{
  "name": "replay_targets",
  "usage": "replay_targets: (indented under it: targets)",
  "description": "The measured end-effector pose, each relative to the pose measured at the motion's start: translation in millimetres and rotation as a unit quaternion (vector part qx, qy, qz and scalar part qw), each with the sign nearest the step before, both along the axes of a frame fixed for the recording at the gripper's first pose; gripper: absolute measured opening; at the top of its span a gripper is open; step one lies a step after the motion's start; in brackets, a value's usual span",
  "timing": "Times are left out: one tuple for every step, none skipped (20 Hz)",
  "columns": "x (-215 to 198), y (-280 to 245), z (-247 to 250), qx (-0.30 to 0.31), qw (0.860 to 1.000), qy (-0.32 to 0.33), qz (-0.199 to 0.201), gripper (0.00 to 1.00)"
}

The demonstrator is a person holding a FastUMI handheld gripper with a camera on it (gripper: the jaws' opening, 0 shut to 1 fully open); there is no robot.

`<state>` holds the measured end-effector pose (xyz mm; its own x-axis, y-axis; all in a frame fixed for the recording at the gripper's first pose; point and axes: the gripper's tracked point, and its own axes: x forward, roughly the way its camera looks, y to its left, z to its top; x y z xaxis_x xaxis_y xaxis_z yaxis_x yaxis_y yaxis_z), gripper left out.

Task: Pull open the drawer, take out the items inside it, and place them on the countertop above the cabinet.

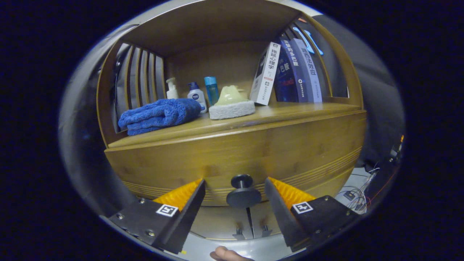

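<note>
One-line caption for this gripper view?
Open gripper straddles the round dark knob of the closed wooden drawer, below a countertop holding a folded blue towel.

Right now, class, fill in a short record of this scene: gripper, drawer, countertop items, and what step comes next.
gripper: gripper open, one finger on each side of the knob, not touching it
drawer: drawer closed, its round dark knob between the fingers
countertop: countertop holds a folded blue towel, three bottles, a sponge and leaning books
drawer contents: hidden, cannot tell
next step: probably close the fingers on the knob and pull
</note>
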<state>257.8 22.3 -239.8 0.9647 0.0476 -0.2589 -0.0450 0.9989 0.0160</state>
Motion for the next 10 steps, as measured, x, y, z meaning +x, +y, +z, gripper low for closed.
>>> replay_targets:
  targets:
    - [-0.1, -0.1, -0.7, 0.001, 1.000, 0.001, 0.000, 0.99]
    - [0.0, -0.6, -0.7, -0.002, 1.000, 0.002, 0.000, 0.99]
    - [-0.1, -2.3, -3.1, -0.012, 1.000, 0.004, -0.002, 0.99]
    - [-0.7, -6.7, -5.8, -0.023, 1.000, 0.006, -0.007, 0.99]
    - [-1.5, -10.7, -9.3, -0.031, 0.999, 0.010, -0.013, 0.99]
    - [-2.5, -13.4, -12.6, -0.033, 0.999, 0.014, -0.016, 0.99]
    - [-3.3, -16.6, -14.9, -0.034, 0.999, 0.015, -0.021, 0.99]
    - [-4.6, -21.0, -16.6, -0.036, 0.999, 0.018, -0.027, 0.99]
    - [-7.7, -25.5, -19.7, -0.038, 0.998, 0.023, -0.033, 0.99]
    - [-13.1, -28.9, -21.8, -0.038, 0.998, 0.027, -0.037, 0.99]
